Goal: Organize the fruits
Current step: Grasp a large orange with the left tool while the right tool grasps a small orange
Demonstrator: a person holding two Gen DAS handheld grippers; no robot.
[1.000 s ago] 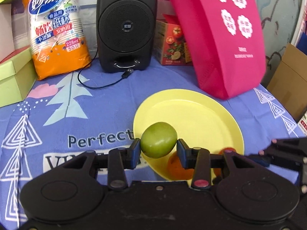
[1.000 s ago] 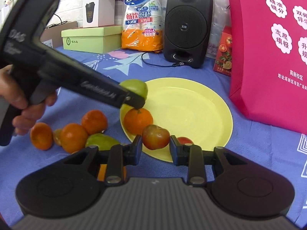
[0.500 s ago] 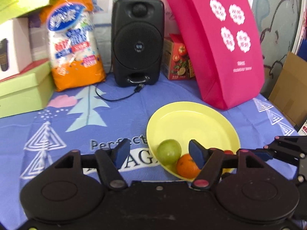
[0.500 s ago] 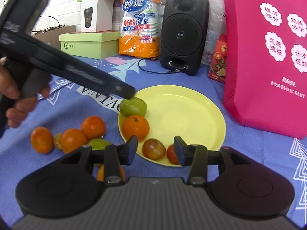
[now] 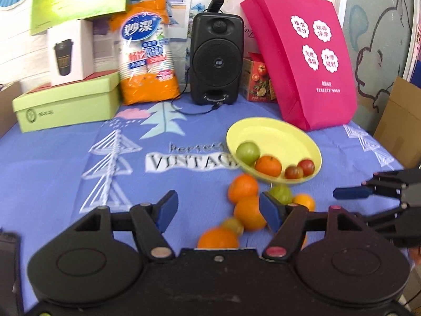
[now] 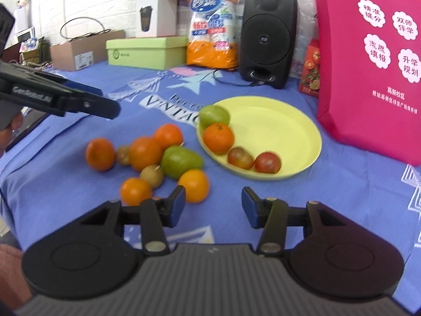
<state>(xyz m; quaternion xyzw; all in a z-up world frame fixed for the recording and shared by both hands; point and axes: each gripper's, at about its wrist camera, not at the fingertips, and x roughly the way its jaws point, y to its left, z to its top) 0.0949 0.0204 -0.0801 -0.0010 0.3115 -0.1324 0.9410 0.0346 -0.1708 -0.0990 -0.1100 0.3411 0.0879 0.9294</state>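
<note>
Nearest to you, both tongs hang spread and empty above the blue printed cloth on the bench [image 6: 368,200]. Your right tongs [image 6: 213,205] gape over bare cloth, with an orange [image 6: 194,185] just past the left fingertip. Your left tongs [image 5: 217,209] stand wide above the loose pile, the right fingertip [image 5: 269,208] covering part of a big orange [image 5: 248,213].

That loose pile [image 6: 147,158] lies on the cloth just left of the yellow plate [image 6: 294,131]: several oranges, a large green fruit [image 6: 181,161] in the middle, and two small brownish fruits [image 6: 152,176] tucked among them, most touching one another. From the right wrist view, the left tongs' dark fingers [image 6: 86,102] reach in above the pile's far side.

On the plate, four fruits sit along the rim nearest the pile: a green one [image 6: 214,114] at the far end, an orange [image 6: 218,138] touching it, then two reddish tomato-like ones [image 6: 240,157] side by side. The rest of the plate shows bare yellow.

Beyond, a pink bag [image 6: 368,65] stands upright just right of the plate. Farther back stand a black speaker [image 6: 265,39] with its cable trailing on the cloth, an orange pack of paper cups [image 6: 213,29], and a green box [image 6: 147,51] with a white carton on top.
</note>
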